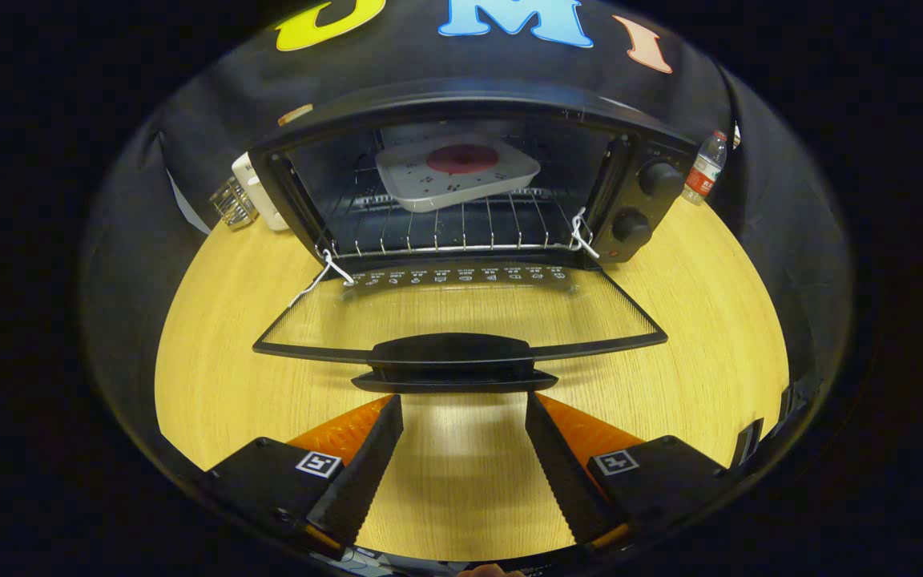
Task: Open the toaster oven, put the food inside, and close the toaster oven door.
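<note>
A black toaster oven (638, 200) stands on the wooden table (229, 377) with its glass door (461, 316) swung down flat toward me. Inside, on the wire rack (445, 232), rests a white square plate (457, 172) carrying a dark red round piece of food (461, 159). The door's black handle (452, 362) lies just ahead of my fingertips. My gripper (463, 401) is open, its two fingers spread apart over bare table with nothing between them, right below the handle.
Two black knobs (658, 178) sit on the oven's right panel. A plastic water bottle (705, 168) stands to the right behind the oven. A white box and a small glass object (233, 202) sit left of the oven.
</note>
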